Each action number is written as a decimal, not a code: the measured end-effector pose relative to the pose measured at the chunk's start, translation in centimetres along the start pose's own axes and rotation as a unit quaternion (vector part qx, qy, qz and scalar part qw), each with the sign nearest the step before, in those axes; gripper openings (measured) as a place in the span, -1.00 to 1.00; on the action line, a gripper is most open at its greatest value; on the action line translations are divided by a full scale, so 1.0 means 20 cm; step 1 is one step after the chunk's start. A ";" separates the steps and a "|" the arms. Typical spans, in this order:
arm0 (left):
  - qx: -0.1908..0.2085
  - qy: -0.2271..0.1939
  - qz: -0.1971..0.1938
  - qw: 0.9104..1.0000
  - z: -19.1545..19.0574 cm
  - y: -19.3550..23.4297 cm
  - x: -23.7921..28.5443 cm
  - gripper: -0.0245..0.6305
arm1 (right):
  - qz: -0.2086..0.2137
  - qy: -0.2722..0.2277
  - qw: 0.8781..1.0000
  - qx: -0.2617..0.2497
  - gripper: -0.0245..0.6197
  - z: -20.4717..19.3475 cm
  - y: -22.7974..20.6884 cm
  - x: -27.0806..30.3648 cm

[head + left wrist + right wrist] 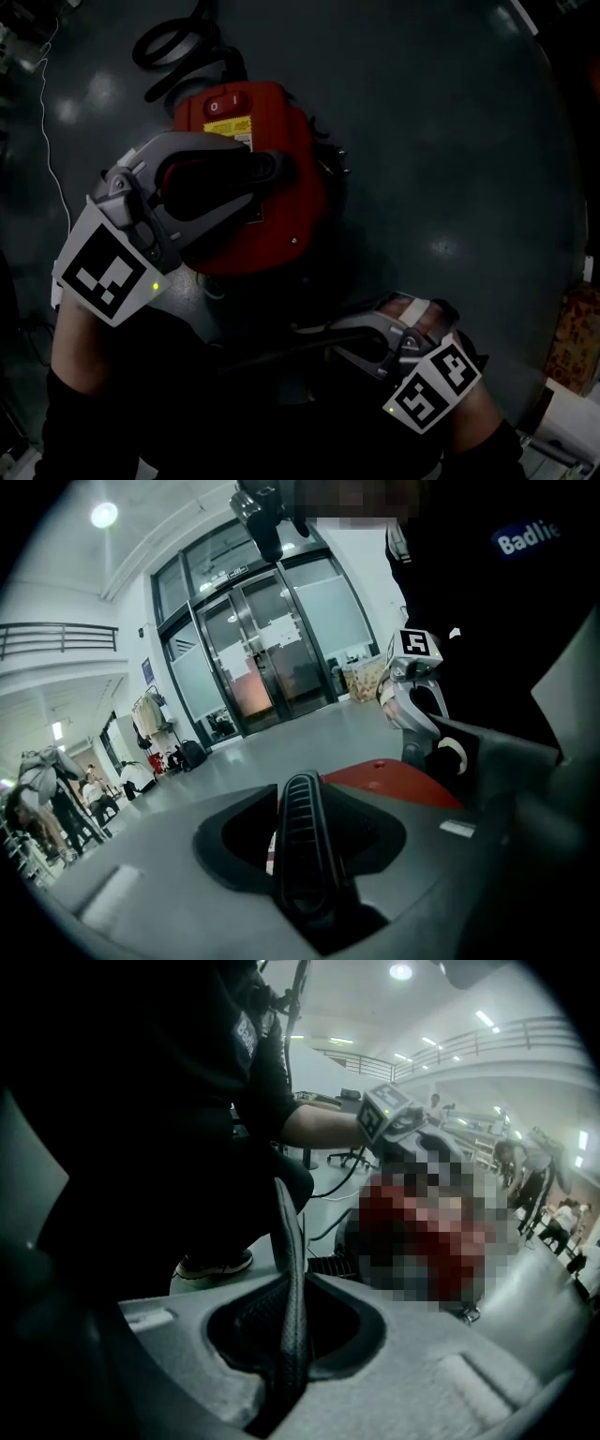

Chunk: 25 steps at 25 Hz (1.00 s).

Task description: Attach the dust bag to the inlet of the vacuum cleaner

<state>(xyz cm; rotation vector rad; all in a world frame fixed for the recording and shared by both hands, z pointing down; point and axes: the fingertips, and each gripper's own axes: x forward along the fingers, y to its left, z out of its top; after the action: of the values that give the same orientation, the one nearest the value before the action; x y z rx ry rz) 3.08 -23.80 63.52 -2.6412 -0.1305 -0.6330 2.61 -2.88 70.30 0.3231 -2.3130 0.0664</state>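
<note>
A dim view looks steeply down on a dark grey floor (450, 141). On it stands a round red vacuum cleaner (298, 211) with a red rocker switch (225, 105) and a yellow label (231, 127) on top. A coiled black hose (173, 42) lies on the floor beyond it.

We see two hand-held grippers, each with a cube of black-and-white square markers at its back. The left gripper (302, 794) hovers over the top of the vacuum cleaner, and its red shell shows just past the tips in the left gripper view. Its ribbed black tongs stand a little apart, and we can make out nothing held in the narrow dark slot between them.

The right gripper (286, 1330) sits lower in the head view, on our side of the vacuum cleaner and close to it. Its tongs are pressed together on a thin, dark, woven sheet (279, 1213) seen edge-on, which appears to be the dust bag. In the head view the sheet reaches leftward from the tongs as a slim dark bar. It lies near the red body, and we cannot tell whether it touches.

The person's black clothing (141, 1101) fills the left of the right gripper view.
</note>
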 end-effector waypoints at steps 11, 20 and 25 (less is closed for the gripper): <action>-0.003 0.011 0.021 1.000 0.00 0.00 0.01 -0.49 | 0.007 -0.007 1.000 -0.006 -0.83 -0.02 -0.05 -0.01; -0.003 0.009 0.045 0.999 0.01 0.01 0.01 -0.49 | 0.015 -0.005 1.000 0.006 -0.81 0.01 -0.09 0.03; 0.000 0.012 0.055 0.998 0.01 0.01 0.02 -0.49 | -0.017 0.001 0.999 0.047 -0.81 -0.05 -0.11 0.00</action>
<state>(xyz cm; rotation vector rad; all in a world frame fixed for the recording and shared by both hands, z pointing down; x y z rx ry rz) 3.48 -23.85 63.41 -2.6191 0.0216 -0.6270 3.79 -4.81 70.93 0.4106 -2.3062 0.1580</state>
